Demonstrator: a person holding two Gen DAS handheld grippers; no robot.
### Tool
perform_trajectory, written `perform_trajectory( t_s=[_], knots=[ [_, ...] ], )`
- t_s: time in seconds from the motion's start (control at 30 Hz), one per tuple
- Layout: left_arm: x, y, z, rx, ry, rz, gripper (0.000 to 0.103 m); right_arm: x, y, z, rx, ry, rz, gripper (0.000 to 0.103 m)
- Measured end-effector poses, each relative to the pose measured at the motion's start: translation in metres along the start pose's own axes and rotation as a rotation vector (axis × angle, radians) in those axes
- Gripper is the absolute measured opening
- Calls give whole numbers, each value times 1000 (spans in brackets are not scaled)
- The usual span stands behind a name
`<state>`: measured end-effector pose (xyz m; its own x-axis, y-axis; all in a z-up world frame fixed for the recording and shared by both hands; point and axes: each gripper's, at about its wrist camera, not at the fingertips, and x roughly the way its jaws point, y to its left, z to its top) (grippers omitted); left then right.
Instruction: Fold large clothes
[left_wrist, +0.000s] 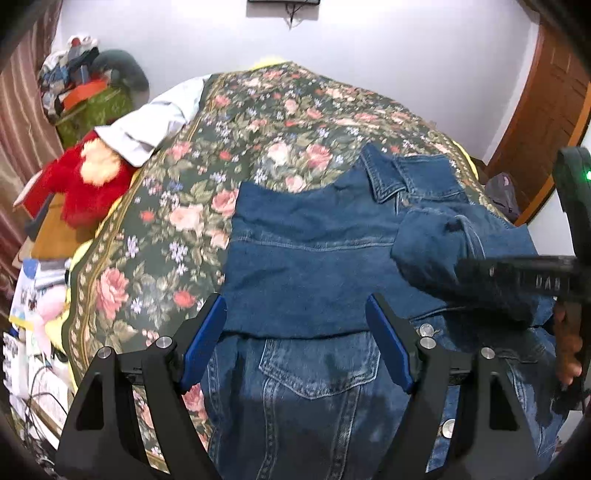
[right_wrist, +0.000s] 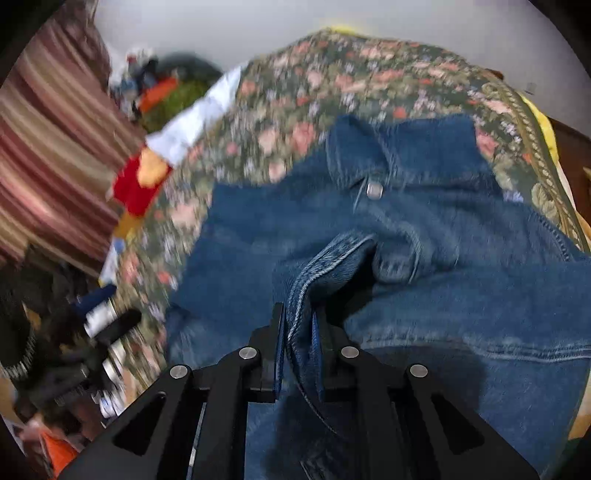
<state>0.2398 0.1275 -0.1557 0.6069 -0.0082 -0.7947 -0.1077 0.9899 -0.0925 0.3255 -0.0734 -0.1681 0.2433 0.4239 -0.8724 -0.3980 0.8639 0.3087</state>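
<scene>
A blue denim jacket (left_wrist: 314, 258) lies on a bed with a floral cover (left_wrist: 221, 155); its collar (left_wrist: 406, 173) points away and one sleeve is folded across the body. My left gripper (left_wrist: 295, 332) is open and empty, its blue pads hovering above the jacket's chest pocket. My right gripper (right_wrist: 299, 332) is shut on the cuff of the other denim sleeve (right_wrist: 325, 266) and holds it lifted over the jacket (right_wrist: 461, 295). In the left wrist view the right gripper (left_wrist: 517, 277) comes in from the right with the sleeve (left_wrist: 436, 251) draped from it.
A red plush toy (left_wrist: 85, 181) and a pale blue garment (left_wrist: 155, 125) lie at the bed's left edge. A heap of clothes (left_wrist: 81, 81) is in the far left corner. Clutter (left_wrist: 33, 317) fills the floor at left. A wooden door (left_wrist: 546, 110) is at right.
</scene>
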Motion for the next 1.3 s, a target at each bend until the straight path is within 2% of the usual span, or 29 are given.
perform_trajectory(
  t_s=[0.1, 0.17, 0.33, 0.43, 0.63, 0.77, 0.87, 0.93, 1.0, 1.07, 1.13, 1.17, 1.23, 1.27, 1.3],
  knots=[
    [1, -3, -3, 0, 12, -8, 77, 4, 0, -8, -22, 120, 10, 10],
    [0, -8, -3, 9, 9, -12, 77, -5, 3, -13, -44, 143, 19, 10],
    [-11, -27, 5, 44, -11, -33, 77, -49, 2, -27, -76, 98, 40, 10],
    [-18, -43, 12, 73, -28, -51, 77, -82, -4, -33, -90, 33, 45, 10],
    [-20, -90, 32, 178, -50, -89, 77, -135, -43, -43, -75, -129, -109, 10],
    [0, -128, 47, 263, -14, -119, 78, -148, -82, -49, -24, -171, -236, 10],
    [31, -153, 55, 310, 55, -123, 78, -141, -111, -54, 20, -158, -305, 10],
    [60, -169, 57, 340, 124, -115, 78, -128, -129, -58, 37, -119, -330, 10],
    [86, -180, 53, 374, 174, -74, 78, -109, -144, -61, 48, -71, -387, 10],
    [107, -186, 47, 414, 188, -2, 78, -94, -154, -67, 46, -36, -409, 10],
    [117, -185, 42, 429, 172, 56, 71, -83, -161, -73, 39, -24, -408, 10],
    [118, -183, 41, 419, 163, 39, 69, -82, -162, -74, 30, -32, -412, 10],
    [115, -177, 44, 389, 150, 15, 49, -81, -159, -75, -7, -45, -436, 10],
    [112, -175, 46, 378, 144, 7, 44, -79, -157, -76, -24, -46, -448, 10],
    [106, -171, 49, 367, 133, -4, 34, -78, -155, -76, -38, -45, -460, 10]
  ],
)
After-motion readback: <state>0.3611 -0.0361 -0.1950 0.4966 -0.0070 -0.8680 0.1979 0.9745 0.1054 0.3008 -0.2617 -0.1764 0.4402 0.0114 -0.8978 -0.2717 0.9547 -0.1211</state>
